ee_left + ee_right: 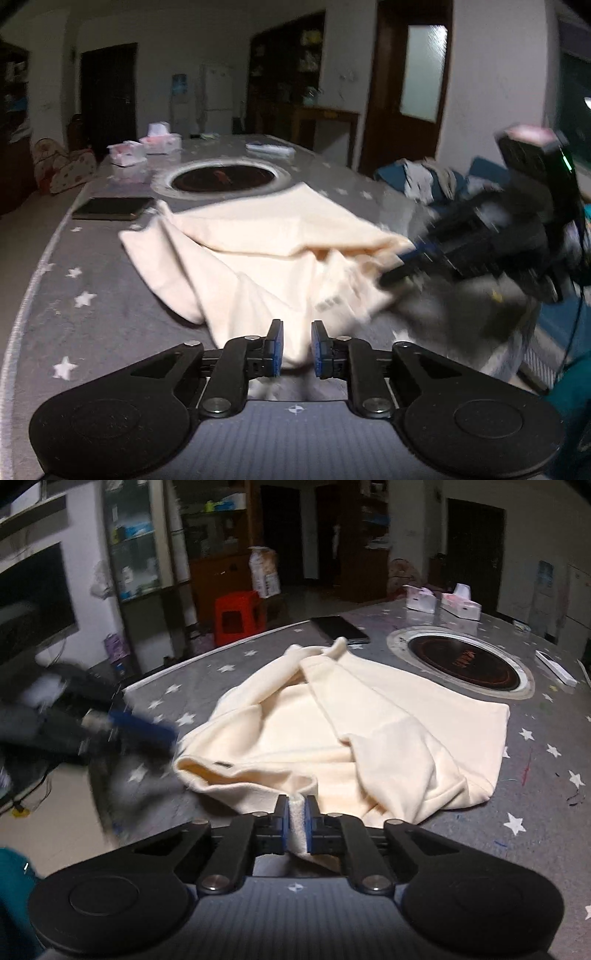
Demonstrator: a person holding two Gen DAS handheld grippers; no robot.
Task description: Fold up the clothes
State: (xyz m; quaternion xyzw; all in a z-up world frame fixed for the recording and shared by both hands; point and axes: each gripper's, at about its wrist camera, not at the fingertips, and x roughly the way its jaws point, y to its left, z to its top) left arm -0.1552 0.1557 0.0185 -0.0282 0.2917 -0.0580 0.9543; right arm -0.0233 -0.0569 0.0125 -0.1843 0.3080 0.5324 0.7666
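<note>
A cream garment (pixel 258 236) (pixel 388 731) lies rumpled and partly folded on the grey star-patterned table cover (pixel 74 295) (pixel 535 775). In the right wrist view my right gripper (pixel 297 812) is shut on a fold of the garment's near hem, with cloth pinched between the blue pads. The left wrist view shows that right gripper (pixel 391 266) blurred at the garment's right edge. My left gripper (pixel 297 347) has its jaws a little apart over the near edge; cloth shows in the gap, untouched by the pads. From the right wrist it is a blurred left gripper (pixel 170 738) at the garment's left corner.
A round black hob (pixel 225 177) (pixel 465 664) is set in the table beyond the garment. A dark flat book (pixel 110 208) (pixel 340 627), two tissue boxes (pixel 127 153) (pixel 421 598) and a white flat item (pixel 556 668) lie farther back. A red stool (pixel 238 616) stands on the floor.
</note>
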